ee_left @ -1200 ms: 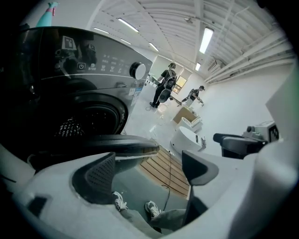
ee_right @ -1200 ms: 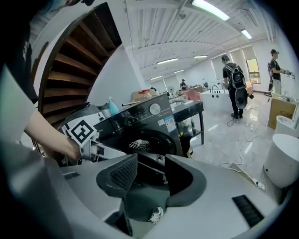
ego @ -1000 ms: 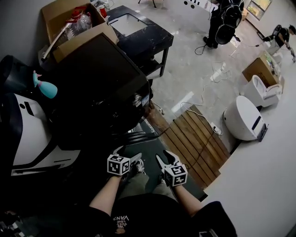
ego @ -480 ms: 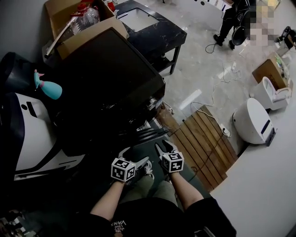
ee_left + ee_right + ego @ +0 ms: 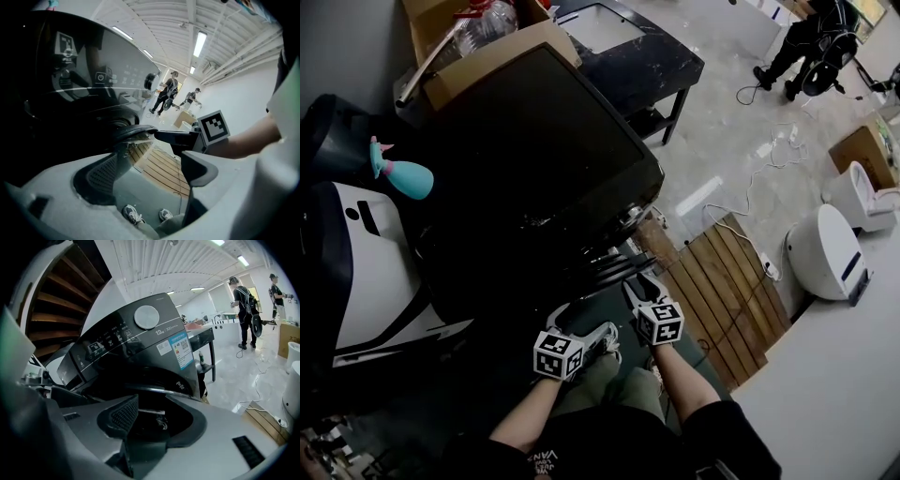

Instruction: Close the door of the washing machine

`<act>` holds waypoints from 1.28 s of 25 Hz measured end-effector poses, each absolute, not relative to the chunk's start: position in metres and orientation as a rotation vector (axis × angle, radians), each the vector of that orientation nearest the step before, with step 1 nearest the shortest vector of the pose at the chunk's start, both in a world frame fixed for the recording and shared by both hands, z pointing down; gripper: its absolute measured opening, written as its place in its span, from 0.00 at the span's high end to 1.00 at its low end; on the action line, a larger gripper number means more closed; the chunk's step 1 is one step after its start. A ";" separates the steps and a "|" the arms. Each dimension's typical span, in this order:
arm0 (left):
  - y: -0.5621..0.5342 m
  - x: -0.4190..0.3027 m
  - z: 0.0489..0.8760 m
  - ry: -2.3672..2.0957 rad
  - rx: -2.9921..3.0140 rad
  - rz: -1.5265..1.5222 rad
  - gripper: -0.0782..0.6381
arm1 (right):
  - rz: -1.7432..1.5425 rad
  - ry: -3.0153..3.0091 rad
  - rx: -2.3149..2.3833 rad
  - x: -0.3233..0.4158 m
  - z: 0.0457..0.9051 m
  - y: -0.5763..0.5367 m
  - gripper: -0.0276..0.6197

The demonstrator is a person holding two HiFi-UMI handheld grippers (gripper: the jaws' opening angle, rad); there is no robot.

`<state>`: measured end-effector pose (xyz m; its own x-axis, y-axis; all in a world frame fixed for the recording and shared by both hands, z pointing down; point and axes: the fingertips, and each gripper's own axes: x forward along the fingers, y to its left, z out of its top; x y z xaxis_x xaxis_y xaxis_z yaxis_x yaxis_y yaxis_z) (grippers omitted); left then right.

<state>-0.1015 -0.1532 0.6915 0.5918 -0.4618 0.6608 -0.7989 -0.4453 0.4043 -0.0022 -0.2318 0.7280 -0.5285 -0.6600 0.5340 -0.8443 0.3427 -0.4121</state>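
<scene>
On approach: my right gripper (image 5: 639,286) spread and empty, my left gripper (image 5: 581,323) wide but easing closed on nothing, both near the open door (image 5: 598,267) of the washing machine (image 5: 534,159) at frame centre; next, I reckon, push it shut.
</scene>
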 end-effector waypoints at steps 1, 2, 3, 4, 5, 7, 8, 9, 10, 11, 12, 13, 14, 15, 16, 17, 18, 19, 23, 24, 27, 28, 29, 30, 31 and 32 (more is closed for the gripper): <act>-0.154 -0.108 0.692 -1.029 2.094 0.600 0.29 | 0.968 -2.343 1.349 -0.004 0.728 -0.236 0.69; -0.154 -0.115 0.693 -1.062 2.081 0.596 0.31 | 0.969 -2.351 1.351 -0.006 0.728 -0.240 0.69; -0.155 -0.122 0.693 -1.094 2.071 0.594 0.34 | 0.970 -2.359 1.353 -0.008 0.728 -0.244 0.69; -0.156 -0.129 0.694 -1.123 2.064 0.594 0.38 | 0.969 -2.368 1.354 -0.010 0.728 -0.249 0.69; -0.157 -0.134 0.695 -1.150 2.059 0.599 0.41 | 0.965 -2.379 1.353 -0.012 0.728 -0.255 0.70; -0.159 -0.145 0.696 -1.211 2.053 0.624 0.50 | 0.957 -2.398 1.353 -0.014 0.728 -0.264 0.69; -0.160 -0.151 0.695 -1.249 2.048 0.638 0.55 | 0.955 -2.407 1.352 -0.016 0.729 -0.269 0.68; -0.163 -0.157 0.695 -1.289 2.041 0.650 0.62 | 0.954 -2.415 1.349 -0.018 0.729 -0.272 0.68; -0.165 -0.163 0.694 -1.328 2.031 0.657 0.67 | 0.951 -2.423 1.344 -0.021 0.728 -0.276 0.69; -0.168 -0.168 0.693 -1.363 2.020 0.661 0.71 | 0.945 -2.433 1.337 -0.025 0.728 -0.279 0.71; -0.171 -0.173 0.693 -1.395 2.008 0.663 0.76 | 0.940 -2.442 1.329 -0.028 0.727 -0.282 0.73; -0.174 -0.178 0.692 -1.427 1.996 0.665 0.80 | 0.936 -2.452 1.322 -0.030 0.726 -0.283 0.75; -0.177 -0.183 0.691 -1.457 1.984 0.666 0.85 | 0.936 -2.462 1.315 -0.033 0.726 -0.284 0.77; -0.179 -0.187 0.691 -1.484 1.973 0.666 0.88 | 0.939 -2.471 1.311 -0.034 0.725 -0.284 0.79; -0.181 -0.191 0.690 -1.506 1.964 0.663 0.88 | 0.944 -2.481 1.308 -0.036 0.725 -0.284 0.81; -0.183 -0.194 0.689 -1.524 1.957 0.660 0.88 | 0.950 -2.489 1.305 -0.037 0.725 -0.283 0.82; -0.185 -0.196 0.689 -1.538 1.951 0.655 0.88 | 0.953 -2.497 1.302 -0.039 0.724 -0.283 0.84; -0.186 -0.198 0.688 -1.548 1.946 0.648 0.88 | 0.954 -2.503 1.301 -0.040 0.724 -0.283 0.87; -0.190 -0.201 0.688 -1.558 1.926 0.621 0.88 | 0.978 -2.509 1.320 -0.042 0.724 -0.284 0.89; -0.191 -0.201 0.688 -1.555 1.926 0.615 0.88 | 0.978 -2.512 1.322 -0.042 0.724 -0.284 0.89; -0.193 -0.199 0.690 -1.544 1.936 0.614 0.88 | 0.979 -2.520 1.312 -0.042 0.724 -0.285 0.89; -0.193 -0.199 0.690 -1.541 1.941 0.614 0.88 | 0.983 -2.523 1.306 -0.042 0.725 -0.285 0.89; -0.193 -0.198 0.689 -1.539 1.946 0.613 0.88 | 0.987 -2.526 1.299 -0.043 0.725 -0.285 0.89; -0.193 -0.196 0.689 -1.536 1.952 0.611 0.88 | 0.991 -2.528 1.294 -0.043 0.725 -0.286 0.89; -0.193 -0.195 0.689 -1.532 1.958 0.611 0.88 | 0.995 -2.530 1.292 -0.043 0.725 -0.286 0.89; -0.193 -0.193 0.690 -1.527 1.961 0.613 0.88 | 0.998 -2.530 1.293 -0.043 0.725 -0.287 0.89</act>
